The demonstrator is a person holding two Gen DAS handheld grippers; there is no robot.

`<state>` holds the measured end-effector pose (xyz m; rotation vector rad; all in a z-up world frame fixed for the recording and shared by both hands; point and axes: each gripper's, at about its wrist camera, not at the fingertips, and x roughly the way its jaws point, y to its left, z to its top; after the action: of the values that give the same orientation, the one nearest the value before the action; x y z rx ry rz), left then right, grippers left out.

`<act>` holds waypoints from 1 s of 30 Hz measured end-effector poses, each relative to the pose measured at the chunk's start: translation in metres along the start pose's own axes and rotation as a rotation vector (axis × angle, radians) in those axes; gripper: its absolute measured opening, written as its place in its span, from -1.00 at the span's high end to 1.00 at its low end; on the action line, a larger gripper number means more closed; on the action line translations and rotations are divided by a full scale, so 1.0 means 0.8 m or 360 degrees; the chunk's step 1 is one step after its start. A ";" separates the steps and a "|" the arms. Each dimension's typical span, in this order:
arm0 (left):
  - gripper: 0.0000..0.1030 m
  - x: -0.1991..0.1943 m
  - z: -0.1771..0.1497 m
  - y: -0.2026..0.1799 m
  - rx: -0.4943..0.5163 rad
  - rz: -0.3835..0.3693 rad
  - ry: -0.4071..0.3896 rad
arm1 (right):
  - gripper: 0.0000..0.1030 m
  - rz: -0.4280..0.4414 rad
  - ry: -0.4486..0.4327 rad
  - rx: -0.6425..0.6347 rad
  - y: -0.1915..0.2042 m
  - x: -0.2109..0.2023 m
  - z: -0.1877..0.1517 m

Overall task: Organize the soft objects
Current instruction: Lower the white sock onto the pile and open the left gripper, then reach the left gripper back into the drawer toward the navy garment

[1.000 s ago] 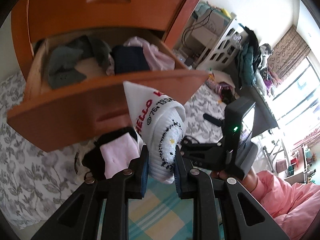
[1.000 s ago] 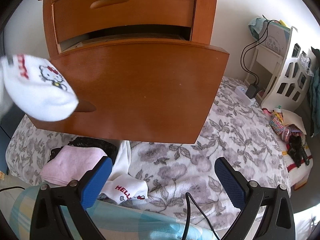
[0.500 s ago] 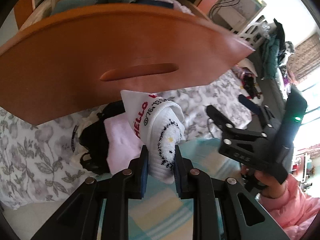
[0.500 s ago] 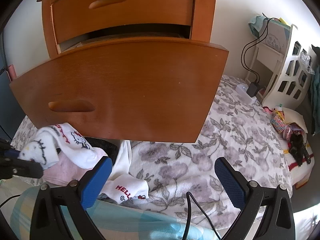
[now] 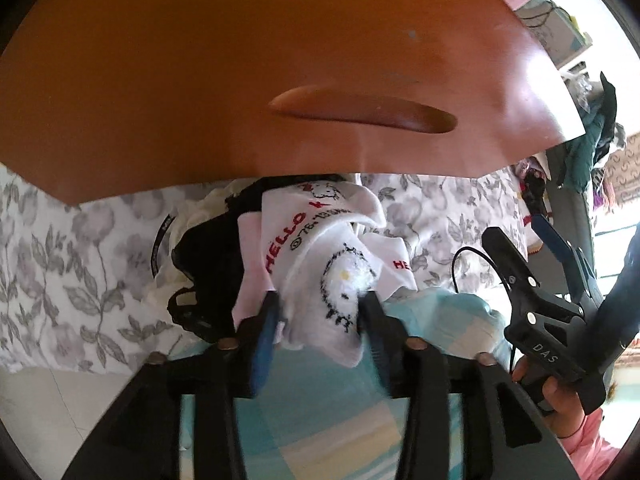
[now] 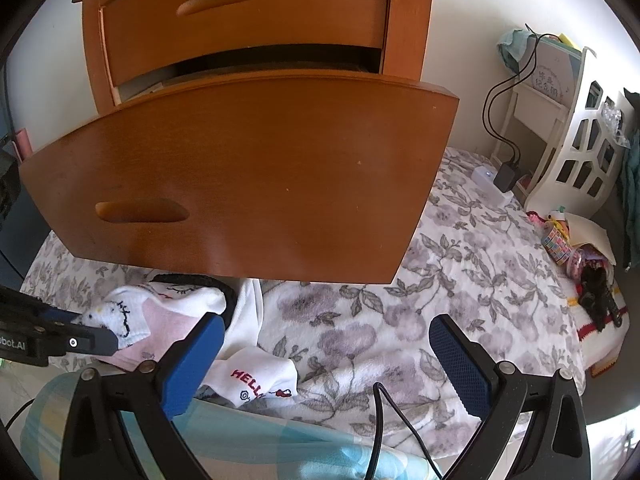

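Note:
A white Hello Kitty sock [image 5: 320,264] lies on a pile of a folded pink cloth [image 5: 250,264] and a black garment [image 5: 208,248], just below the pulled-out wooden drawer front [image 5: 240,80]. My left gripper [image 5: 320,312] points down at it. Its jaws are opening, with the sock's toe between them and loose. A second matching sock [image 5: 394,256] lies beside the pile. In the right wrist view, my right gripper [image 6: 328,352] stands open and empty over the floral bedspread [image 6: 440,280], with the second sock [image 6: 260,376] beside its left finger.
A teal checked cloth [image 5: 320,420] covers the near edge. A black cable [image 6: 384,408] runs under the right gripper. A white shelf unit [image 6: 580,152], a charger [image 6: 506,172] and small clutter [image 6: 568,244] stand at the right. The drawer overhangs the pile.
My left gripper sank from the level of the open drawer to below its front, setting the sock on the pile, and its jaws widened. The right gripper stayed still.

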<state>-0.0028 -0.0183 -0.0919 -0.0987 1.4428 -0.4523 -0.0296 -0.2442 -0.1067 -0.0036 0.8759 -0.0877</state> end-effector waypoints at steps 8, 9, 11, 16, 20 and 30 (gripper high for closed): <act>-0.40 0.001 -0.003 0.011 -0.0067 0.0024 0.0008 | -1.00 -0.0002 -0.0001 -0.0001 0.000 0.000 0.001; -0.46 -0.001 -0.003 0.010 -0.0072 0.0034 0.0006 | -1.00 -0.0002 -0.0001 -0.0002 0.000 0.000 0.001; -0.55 -0.005 -0.003 0.011 -0.0080 0.0066 -0.0001 | -1.00 -0.0002 -0.0002 -0.0002 0.000 0.000 0.001; -0.58 -0.011 -0.003 0.016 -0.0113 0.0111 -0.0034 | -1.00 -0.0001 -0.0002 0.0000 0.000 0.000 0.001; -0.59 -0.013 -0.004 0.018 -0.0126 0.0123 -0.0043 | -1.00 -0.0002 -0.0001 -0.0002 0.000 0.000 0.001; -0.60 -0.047 -0.005 0.004 -0.0027 0.0128 -0.0130 | -1.00 0.0008 0.0000 0.0012 -0.001 0.000 0.000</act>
<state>-0.0078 -0.0013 -0.0588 -0.0713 1.3655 -0.3661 -0.0294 -0.2454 -0.1065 0.0058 0.8757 -0.0860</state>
